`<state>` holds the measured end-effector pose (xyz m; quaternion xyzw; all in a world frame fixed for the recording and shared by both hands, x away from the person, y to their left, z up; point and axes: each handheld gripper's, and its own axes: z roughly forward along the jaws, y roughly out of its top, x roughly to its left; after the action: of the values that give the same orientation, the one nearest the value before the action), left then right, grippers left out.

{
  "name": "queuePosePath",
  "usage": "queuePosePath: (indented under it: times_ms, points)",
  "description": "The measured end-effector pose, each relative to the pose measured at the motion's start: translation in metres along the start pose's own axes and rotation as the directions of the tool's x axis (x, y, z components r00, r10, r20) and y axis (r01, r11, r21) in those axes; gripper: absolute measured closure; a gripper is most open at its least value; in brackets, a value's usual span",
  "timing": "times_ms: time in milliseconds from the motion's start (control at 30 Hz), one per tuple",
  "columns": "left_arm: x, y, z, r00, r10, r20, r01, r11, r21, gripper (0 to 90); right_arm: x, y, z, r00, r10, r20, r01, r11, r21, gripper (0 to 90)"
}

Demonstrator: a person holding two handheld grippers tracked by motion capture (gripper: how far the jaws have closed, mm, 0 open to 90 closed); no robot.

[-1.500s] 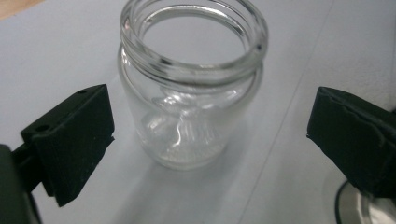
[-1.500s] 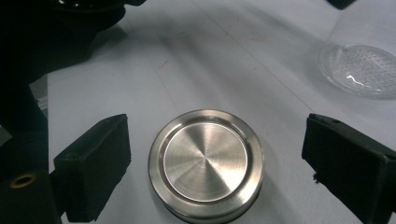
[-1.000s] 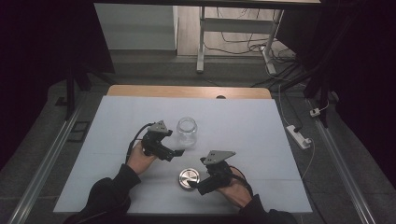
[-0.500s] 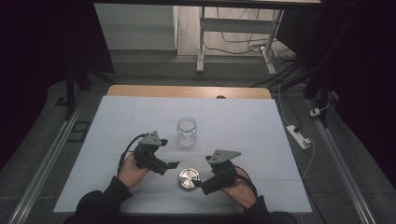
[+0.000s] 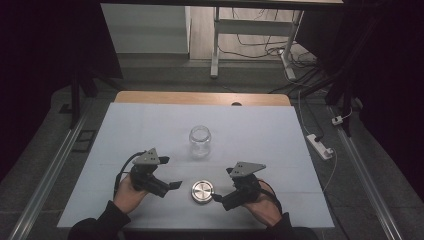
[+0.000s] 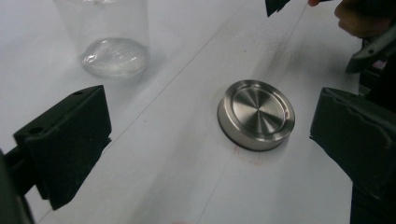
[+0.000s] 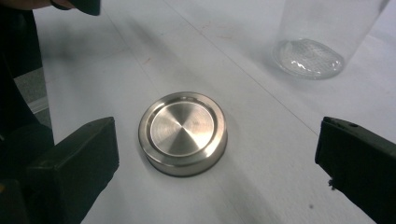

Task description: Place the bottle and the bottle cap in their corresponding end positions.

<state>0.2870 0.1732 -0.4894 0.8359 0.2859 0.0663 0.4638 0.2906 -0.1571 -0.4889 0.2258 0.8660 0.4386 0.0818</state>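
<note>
Risk 1: the metal lid (image 5: 202,191) sits flat on the white table cover (image 5: 280,135) with a low, smooth rim. If you close on it from a tilt, the pads could ride up over the edge and the lid could skate away.
Risk 2: both of your grippers face the same lid from opposite sides. If you bring both in at once, the jaws could knock together over it.
Risk 3: the glass jar (image 5: 200,141) stands upright and open-mouthed beyond the lid. A wide swing of either hand could tip it, since nothing steadies it.
Lid position: near your edge of the table, between the 2 grippers and apart from both; the jar is farther out, well clear of it.
Left gripper (image 5: 170,186): jaws spread wide with nothing between the pads; in the left gripper view the lid (image 6: 256,114) lies ahead, nearer the jaw on the right of that view.
Right gripper (image 5: 219,198): its jaws have just been opening and now stand wide with nothing held; in the right gripper view the lid (image 7: 183,133) lies ahead of the jaws, closer to the jaw on the left of that view, untouched.
</note>
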Motion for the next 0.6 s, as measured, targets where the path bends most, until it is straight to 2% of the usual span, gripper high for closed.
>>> queuePosePath:
  times_ms: [433, 600]
  points:
    - [-0.007, -0.025, -0.031, 0.9979, -0.055, -0.034, 0.054, 0.9982, -0.027, 0.0, -0.004, -0.009, -0.02, 0.9988, 0.023, 0.042, -0.023, 1.0, -0.007, 0.0]
    - [-0.008, -0.035, -0.043, 0.9954, -0.082, -0.05, 0.08, 0.9958, -0.044, 0.0, -0.008, -0.016, -0.03, 0.9967, 0.047, 0.067, -0.047, 0.999, -0.007, 0.0]
